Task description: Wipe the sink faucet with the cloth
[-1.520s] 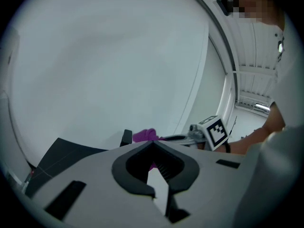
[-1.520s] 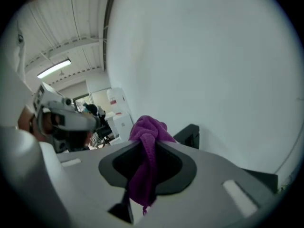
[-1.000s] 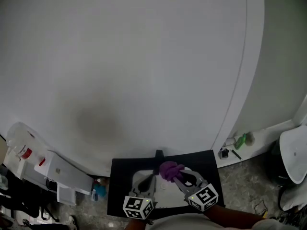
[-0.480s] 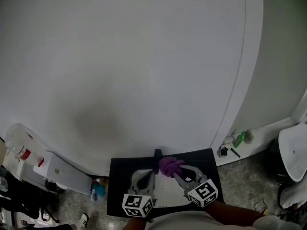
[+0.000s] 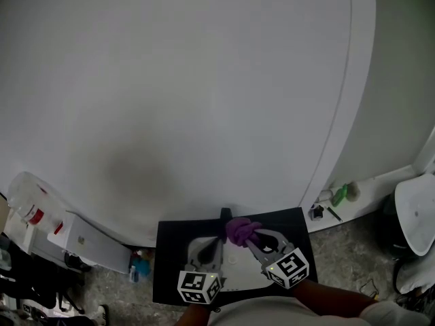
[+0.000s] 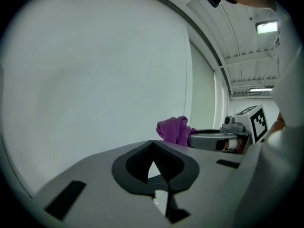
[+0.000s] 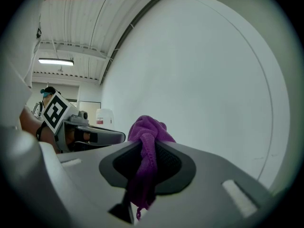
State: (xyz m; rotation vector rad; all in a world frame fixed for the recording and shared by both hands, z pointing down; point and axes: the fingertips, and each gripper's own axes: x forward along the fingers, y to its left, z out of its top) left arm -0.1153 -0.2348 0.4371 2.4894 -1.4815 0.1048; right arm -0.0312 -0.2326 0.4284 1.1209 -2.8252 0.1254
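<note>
At the bottom of the head view a white sink [image 5: 233,272] is set in a black counter [image 5: 170,263], with a dark faucet [image 5: 225,215] at its back edge. My right gripper [image 5: 249,239] is shut on a bunched purple cloth [image 5: 240,229], which hangs just right of the faucet. The right gripper view shows the cloth [image 7: 147,161] pinched between the pads and trailing down. My left gripper [image 5: 215,245] hovers over the basin, shut with nothing in it. In the left gripper view the cloth [image 6: 175,129] and the right gripper's marker cube [image 6: 255,121] show to the right.
A large pale wall fills most of the head view. White containers [image 5: 27,206] and a box [image 5: 87,242] stand on the floor at the left. A green bottle [image 5: 340,197] and small items lie on a ledge to the right, beside a white fixture [image 5: 416,216].
My right gripper has carried the cloth slightly up toward the faucet. The left gripper has hardly moved.
</note>
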